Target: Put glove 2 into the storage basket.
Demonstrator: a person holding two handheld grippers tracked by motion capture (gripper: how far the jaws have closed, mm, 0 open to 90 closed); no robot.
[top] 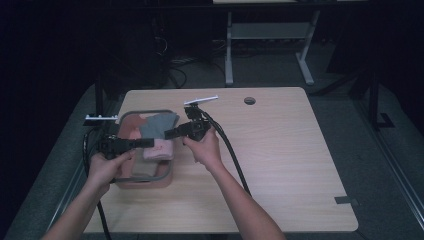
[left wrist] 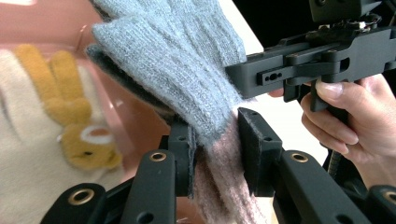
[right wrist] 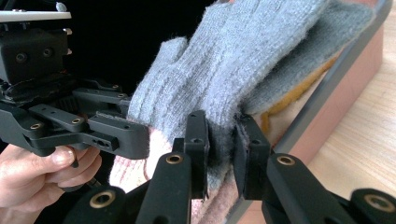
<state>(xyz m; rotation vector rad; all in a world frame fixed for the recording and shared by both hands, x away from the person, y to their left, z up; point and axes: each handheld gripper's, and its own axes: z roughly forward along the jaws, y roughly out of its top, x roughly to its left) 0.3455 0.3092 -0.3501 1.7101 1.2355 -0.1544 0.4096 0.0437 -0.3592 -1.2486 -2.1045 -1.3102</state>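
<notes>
Wooden table (top: pixel 280 150) first — the pink basket (top: pixel 145 181) sits on its left side, near you, with a cream glove bearing an orange bunny (left wrist: pixel 70 126) lying inside. You hold a grey-and-pink knit glove (top: pixel 159 127) over the basket between both hands. Your left gripper (top: pixel 147 143) has its jaws narrow, clamped on the glove's pink cuff edge; your right gripper (top: pixel 170 133) pinches the same glove from the right — jaws narrow too, fabric squeezed between the pads (right wrist: pixel 198 140).
</notes>
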